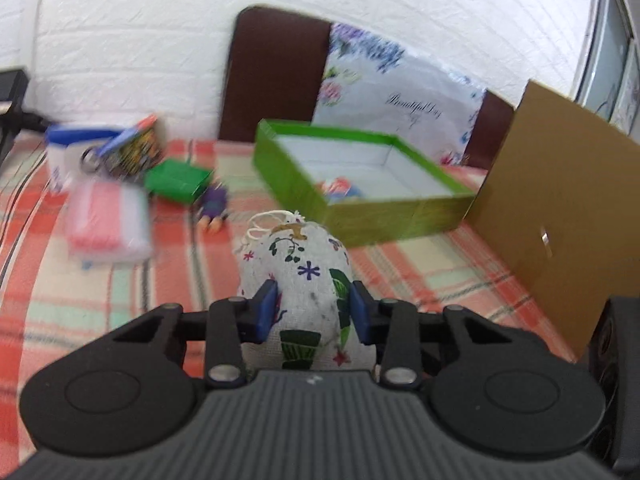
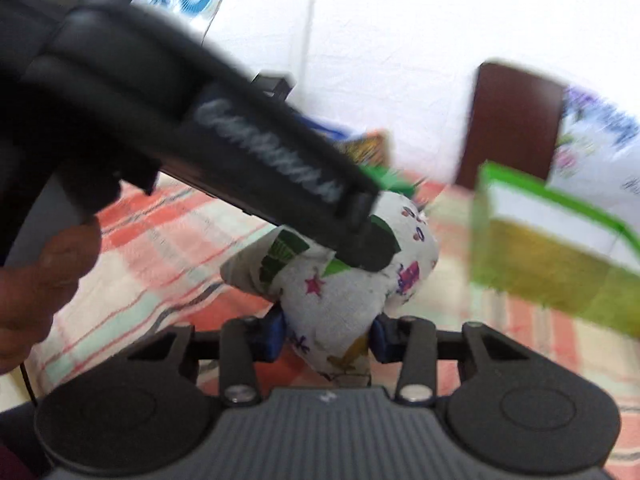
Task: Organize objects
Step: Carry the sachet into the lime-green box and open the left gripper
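Two grippers, one item: your left gripper [image 1: 314, 310] and your right gripper [image 2: 327, 334] each have blue pads pressed into the same printed cloth pouch [image 1: 296, 276], clamped on it from different sides. Pouch sits above the red-checked tablecloth [image 1: 120, 280], drawstring end toward the green box [image 1: 360, 176]. Box: open, white-lined, some small coloured thing inside, too blurred to identify. Beside it: brown cardboard sheet [image 1: 560, 208], upright. Further left: pink-and-white packet [image 1: 108, 220], small green box [image 1: 178, 180].
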`<state>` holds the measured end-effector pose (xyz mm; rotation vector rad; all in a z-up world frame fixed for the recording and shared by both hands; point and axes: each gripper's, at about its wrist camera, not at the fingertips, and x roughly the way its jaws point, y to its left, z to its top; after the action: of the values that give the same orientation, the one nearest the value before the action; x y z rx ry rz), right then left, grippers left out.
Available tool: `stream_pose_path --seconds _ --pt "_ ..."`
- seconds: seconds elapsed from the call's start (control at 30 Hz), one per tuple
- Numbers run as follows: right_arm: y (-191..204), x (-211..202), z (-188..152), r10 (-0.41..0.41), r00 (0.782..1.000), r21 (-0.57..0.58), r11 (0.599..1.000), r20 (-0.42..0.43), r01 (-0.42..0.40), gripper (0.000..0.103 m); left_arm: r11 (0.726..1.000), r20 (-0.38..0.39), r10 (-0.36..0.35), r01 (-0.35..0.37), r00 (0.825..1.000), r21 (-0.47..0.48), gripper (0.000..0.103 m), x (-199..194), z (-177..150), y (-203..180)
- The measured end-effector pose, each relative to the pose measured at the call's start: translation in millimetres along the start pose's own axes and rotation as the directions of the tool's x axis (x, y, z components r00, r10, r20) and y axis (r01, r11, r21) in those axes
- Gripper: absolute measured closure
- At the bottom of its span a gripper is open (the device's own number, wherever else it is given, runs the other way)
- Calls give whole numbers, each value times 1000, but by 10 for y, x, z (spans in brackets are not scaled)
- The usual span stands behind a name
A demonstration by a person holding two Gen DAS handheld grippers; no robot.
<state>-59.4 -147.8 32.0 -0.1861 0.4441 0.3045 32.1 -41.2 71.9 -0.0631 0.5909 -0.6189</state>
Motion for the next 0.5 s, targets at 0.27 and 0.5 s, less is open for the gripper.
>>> stream_pose_path --seconds 0.27,0.5 --pt "-1039 -133 305 -259 956 93 964 136 248 65 980 86 -147 134 985 146 62 669 832 -750" --pt "-2051 463 339 -454 891 136 885 29 446 42 983 96 -45 26 994 184 40 1641 1188 -1189"
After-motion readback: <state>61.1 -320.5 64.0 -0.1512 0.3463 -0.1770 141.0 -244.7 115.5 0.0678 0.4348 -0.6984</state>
